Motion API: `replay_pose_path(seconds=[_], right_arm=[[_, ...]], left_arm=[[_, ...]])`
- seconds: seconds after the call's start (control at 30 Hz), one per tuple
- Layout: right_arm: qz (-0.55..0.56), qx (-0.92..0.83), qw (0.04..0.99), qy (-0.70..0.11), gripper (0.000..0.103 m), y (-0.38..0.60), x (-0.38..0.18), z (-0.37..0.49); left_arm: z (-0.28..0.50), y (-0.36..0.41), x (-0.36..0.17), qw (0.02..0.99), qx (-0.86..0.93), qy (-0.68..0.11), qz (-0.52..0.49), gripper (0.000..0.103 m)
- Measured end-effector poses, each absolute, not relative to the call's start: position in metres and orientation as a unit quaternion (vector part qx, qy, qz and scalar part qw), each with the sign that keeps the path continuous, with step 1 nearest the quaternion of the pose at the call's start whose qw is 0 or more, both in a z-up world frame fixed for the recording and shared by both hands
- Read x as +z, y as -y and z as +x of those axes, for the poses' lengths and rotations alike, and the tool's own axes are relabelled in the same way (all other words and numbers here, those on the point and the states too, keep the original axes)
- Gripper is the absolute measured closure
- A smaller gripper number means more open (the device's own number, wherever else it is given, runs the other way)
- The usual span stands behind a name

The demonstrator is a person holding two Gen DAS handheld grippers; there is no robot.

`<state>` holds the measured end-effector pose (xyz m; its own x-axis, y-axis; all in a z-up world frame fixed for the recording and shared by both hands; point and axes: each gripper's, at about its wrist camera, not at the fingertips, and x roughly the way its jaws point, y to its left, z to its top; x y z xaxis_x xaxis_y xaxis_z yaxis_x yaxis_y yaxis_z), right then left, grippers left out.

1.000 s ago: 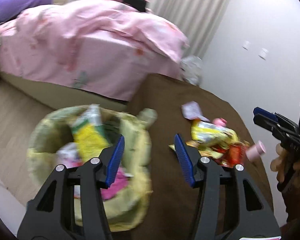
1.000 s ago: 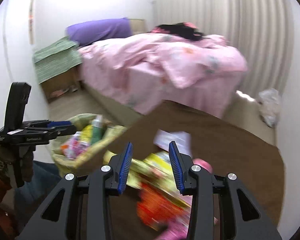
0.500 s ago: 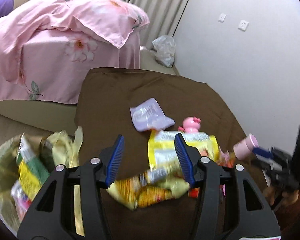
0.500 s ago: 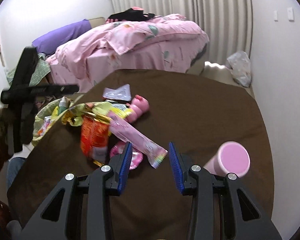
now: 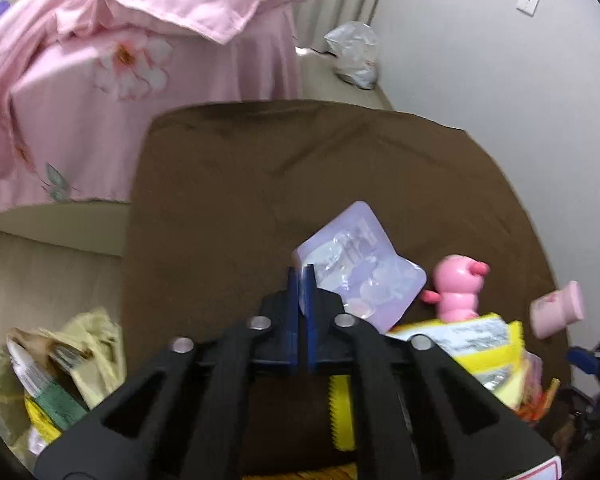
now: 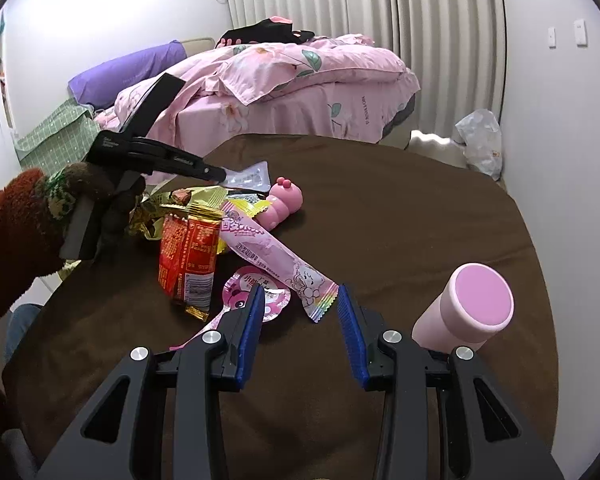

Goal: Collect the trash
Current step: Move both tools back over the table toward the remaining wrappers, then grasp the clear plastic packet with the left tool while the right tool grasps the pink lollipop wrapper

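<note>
Left wrist view: left gripper (image 5: 300, 276) pinched tight on the corner of the lilac blister pack (image 5: 360, 268), which lies on the brown tabletop (image 5: 240, 168).
Right wrist view: right gripper (image 6: 300, 304) spread wide, holding nothing, above the pink wrapper (image 6: 276, 256).
Grip check: only a thin edge appears caught; lift slowly.
Route: carry it low to the trash bag (image 5: 52, 384) at the table's left edge.
Hazard: avoid brushing the pink toy (image 5: 458, 288).

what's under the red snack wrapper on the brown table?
The red snack wrapper overlaps crumpled gold foil wrapping at its top and a yellow packet edge on its right. Whatever lies beneath its middle is covered.
</note>
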<state>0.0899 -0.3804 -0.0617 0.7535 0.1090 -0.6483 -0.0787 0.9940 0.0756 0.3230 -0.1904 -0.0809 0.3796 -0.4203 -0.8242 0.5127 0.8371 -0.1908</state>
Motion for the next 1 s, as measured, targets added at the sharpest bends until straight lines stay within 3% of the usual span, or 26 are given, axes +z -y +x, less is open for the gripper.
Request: replay_pose_path(seconds=[0.43, 0.73, 1.0], right_arm=[[0.045, 0.083, 0.930, -0.354, 0.067, 0.363, -0.062, 0.096], [0.051, 0.133, 0.919, -0.367, 0.067, 0.324, -0.062, 0.117], [0.010, 0.051, 0.921, -0.385, 0.067, 0.317, -0.068, 0.117]], left_arm=[[0.225, 0.109, 0.018, 0.884, -0.289, -0.364, -0.040, 0.101], [0.169, 0.068, 0.002, 0.878, -0.282, -0.382, -0.060, 0.101], [0.141, 0.055, -0.033, 0.866, -0.274, -0.414, -0.067, 0.101]])
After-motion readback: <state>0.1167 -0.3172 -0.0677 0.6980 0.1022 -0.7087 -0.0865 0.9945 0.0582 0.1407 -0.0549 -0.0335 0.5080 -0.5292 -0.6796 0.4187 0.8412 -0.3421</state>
